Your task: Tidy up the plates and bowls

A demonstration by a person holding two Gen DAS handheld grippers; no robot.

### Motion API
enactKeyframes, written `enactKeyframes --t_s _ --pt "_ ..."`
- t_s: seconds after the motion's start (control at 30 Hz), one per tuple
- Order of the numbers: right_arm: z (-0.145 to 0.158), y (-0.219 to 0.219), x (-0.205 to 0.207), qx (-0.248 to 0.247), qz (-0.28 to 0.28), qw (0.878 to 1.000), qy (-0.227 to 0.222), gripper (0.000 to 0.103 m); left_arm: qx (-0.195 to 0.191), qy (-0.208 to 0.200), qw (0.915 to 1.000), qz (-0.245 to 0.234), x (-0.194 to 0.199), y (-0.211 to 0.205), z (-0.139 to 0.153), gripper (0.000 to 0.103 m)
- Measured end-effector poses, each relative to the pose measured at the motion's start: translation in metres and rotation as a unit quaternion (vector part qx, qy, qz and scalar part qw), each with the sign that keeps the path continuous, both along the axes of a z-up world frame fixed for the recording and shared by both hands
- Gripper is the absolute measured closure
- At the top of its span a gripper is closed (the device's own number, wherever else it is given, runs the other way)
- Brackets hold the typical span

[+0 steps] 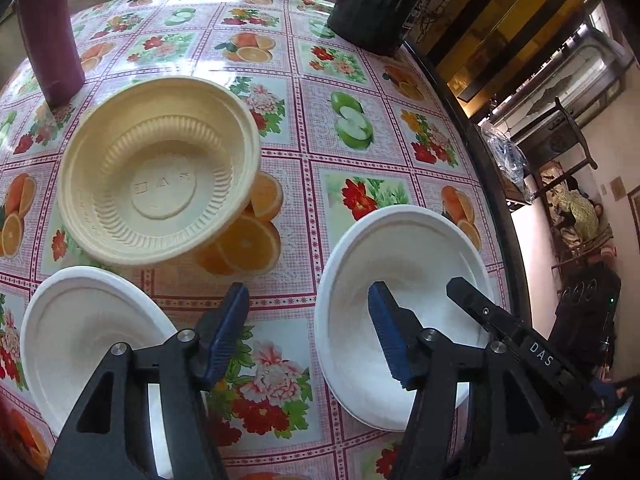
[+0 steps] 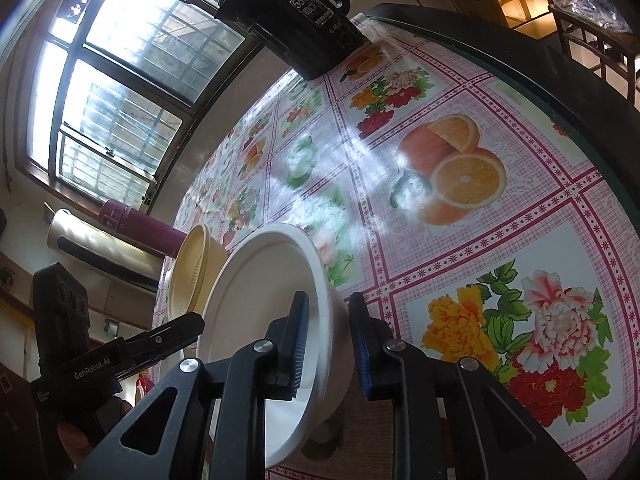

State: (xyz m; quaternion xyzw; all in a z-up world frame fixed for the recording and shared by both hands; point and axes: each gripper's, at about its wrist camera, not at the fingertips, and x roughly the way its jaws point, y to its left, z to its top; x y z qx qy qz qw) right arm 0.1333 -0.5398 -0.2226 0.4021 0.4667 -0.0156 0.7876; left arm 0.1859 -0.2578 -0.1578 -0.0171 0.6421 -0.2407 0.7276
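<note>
The bench (image 1: 360,152) carries a beige bowl (image 1: 160,168) at its middle, a white plate (image 1: 76,328) near the edge and a white bowl (image 2: 272,320) beside them. The right tongs (image 2: 329,344) straddle the white bowl's rim, lightly clamped on it. The left tongs (image 1: 308,332) hang apart, empty.

"DAS" is on the right gripper (image 1: 464,284) arm and embossed in the cream bowl (image 1: 160,168) bottom; "GenRobot.AI" on the left gripper (image 2: 196,322); "55" on the black box (image 2: 304,16).
</note>
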Motion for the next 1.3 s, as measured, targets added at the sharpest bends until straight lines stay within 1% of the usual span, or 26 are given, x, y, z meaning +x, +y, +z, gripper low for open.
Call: enactKeyframes --t_s 0.1,0.13,0.17,0.2,0.27,0.37,0.47,0.57,0.77,0.9,0.97,1.1,1.23,1.3 --pt "-0.001 0.000 0.000 0.001 0.000 1.000 0.001 0.081 0.007 0.000 1.0000 -0.003 -0.004 -0.006 -0.007 0.043" --pt "-0.001 0.000 0.000 0.001 0.001 1.000 0.001 0.081 0.010 -0.003 0.9999 -0.006 -0.005 -0.008 -0.008 0.047" --pt "-0.001 0.000 0.001 0.001 0.002 1.000 0.001 0.081 0.011 -0.005 0.9999 -0.009 -0.006 -0.009 -0.009 0.060" --pt "-0.001 0.001 0.001 0.001 0.002 1.000 0.001 0.081 0.012 -0.004 0.9998 -0.014 -0.007 -0.010 -0.010 0.066" --pt "-0.001 0.001 0.001 0.000 0.002 1.000 0.001 0.081 0.008 -0.003 0.9998 -0.016 -0.007 -0.010 -0.011 0.083" --pt "-0.001 0.001 0.001 0.000 0.002 1.000 0.001 0.083 0.012 -0.013 0.9996 -0.021 -0.009 -0.010 -0.009 0.093" --pt "-0.003 0.001 0.001 0.001 0.000 1.000 0.002 0.085 0.008 -0.017 0.9995 -0.024 -0.011 -0.009 -0.008 0.095" --pt "-0.001 0.001 -0.001 -0.005 -0.004 1.000 -0.006 0.088 0.005 -0.022 0.9994 -0.025 -0.014 -0.007 -0.004 0.096" --pt "0.016 0.013 -0.006 -0.028 -0.005 0.999 -0.042 0.092 -0.010 -0.040 0.9989 -0.022 -0.018 0.008 0.016 0.096" --pt "0.031 0.032 -0.009 -0.029 0.000 0.997 -0.068 0.093 -0.015 -0.062 0.9979 -0.009 -0.022 0.031 0.035 0.096" --pt "0.039 0.048 -0.007 -0.029 0.012 0.997 -0.075 0.093 -0.014 -0.081 0.9966 0.004 -0.024 0.048 0.046 0.096" --pt "0.060 0.094 0.007 -0.023 0.062 0.994 -0.089 0.093 -0.011 -0.122 0.9915 0.043 -0.030 0.099 0.069 0.095" --pt "0.080 0.157 0.026 -0.025 0.122 0.987 -0.101 0.093 0.005 -0.152 0.9842 0.091 -0.038 0.162 0.086 0.095" --pt "0.085 0.191 0.035 -0.015 0.154 0.982 -0.104 0.093 0.015 -0.168 0.9791 0.114 -0.043 0.198 0.093 0.095"
